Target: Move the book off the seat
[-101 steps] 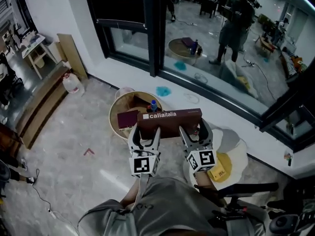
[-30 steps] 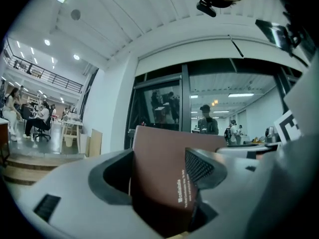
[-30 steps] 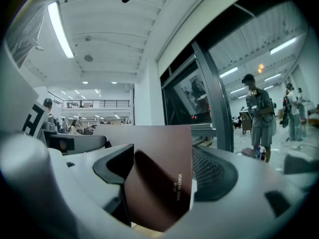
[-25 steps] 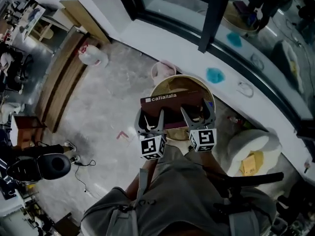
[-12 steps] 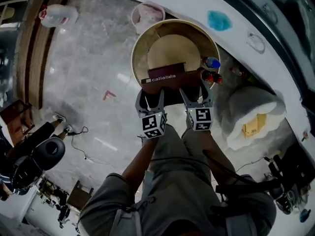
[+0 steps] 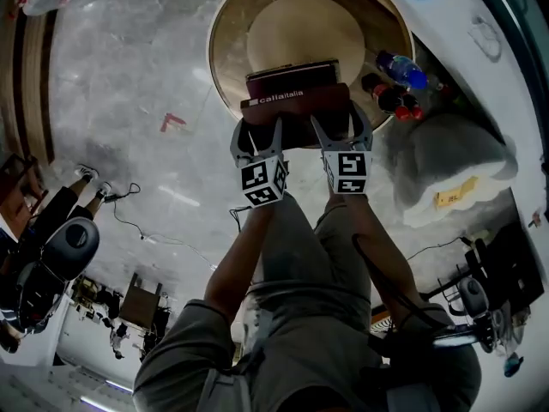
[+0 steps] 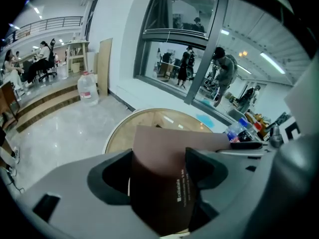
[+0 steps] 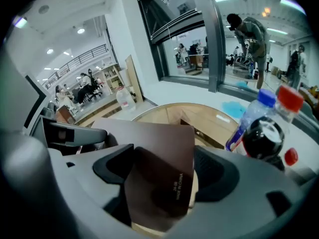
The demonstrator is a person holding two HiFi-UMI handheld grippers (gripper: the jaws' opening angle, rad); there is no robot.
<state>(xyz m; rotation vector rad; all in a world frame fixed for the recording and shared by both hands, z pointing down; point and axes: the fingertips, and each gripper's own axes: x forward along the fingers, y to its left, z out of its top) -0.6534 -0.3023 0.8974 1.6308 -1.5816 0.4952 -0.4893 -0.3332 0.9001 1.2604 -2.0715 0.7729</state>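
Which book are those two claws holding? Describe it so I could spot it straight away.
Find the big round wooden table. Over its near rim, the left gripper and right gripper clamp a long brown book between them. Unlike the maroon book lying just beyond it, it has white lettering along its edge.

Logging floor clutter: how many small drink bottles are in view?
3, clustered right of the round wooden table: a blue-capped bottle, a dark red-capped bottle, a second red-capped bottle. Others may be hidden.
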